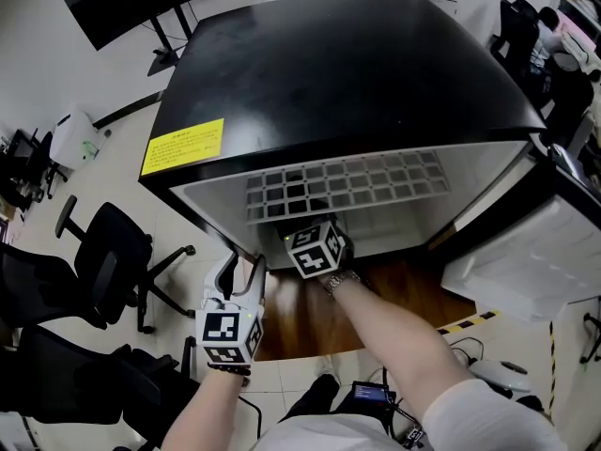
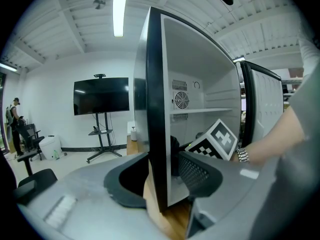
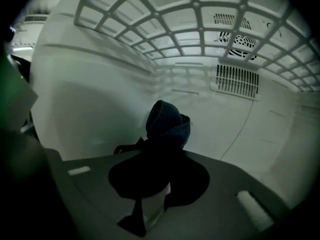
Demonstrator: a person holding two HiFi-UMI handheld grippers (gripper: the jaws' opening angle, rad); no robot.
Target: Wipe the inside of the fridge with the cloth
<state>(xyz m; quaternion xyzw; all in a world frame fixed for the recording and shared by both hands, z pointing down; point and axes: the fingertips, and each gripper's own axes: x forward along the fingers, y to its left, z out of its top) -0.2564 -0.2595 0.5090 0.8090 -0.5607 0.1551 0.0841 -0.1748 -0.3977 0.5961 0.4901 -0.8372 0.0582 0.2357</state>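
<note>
The black fridge [image 1: 347,73] stands open, its white inside facing me. My right gripper [image 3: 160,156] reaches into the lower compartment, shut on a dark blue cloth [image 3: 167,124] that bunches out past the jaws close to the white inner wall [image 3: 95,99]. From the head view only its marker cube [image 1: 315,247] and the forearm show, under the wire shelf [image 1: 347,181]. My left gripper [image 1: 239,272] waits at the fridge's lower left front corner, jaws wide apart. In its own view the left gripper [image 2: 162,184] has the black front edge of the side wall [image 2: 155,134] running up between the jaws, with a gap at the right jaw.
The fridge door [image 1: 526,252] hangs open at the right. A fan and vent grille [image 3: 237,79] sit on the back wall, the wire shelf [image 3: 200,24] overhead. Office chairs [image 1: 103,261] stand at the left, and a screen on a stand [image 2: 101,96] is further back. Cables lie on the floor at the lower right.
</note>
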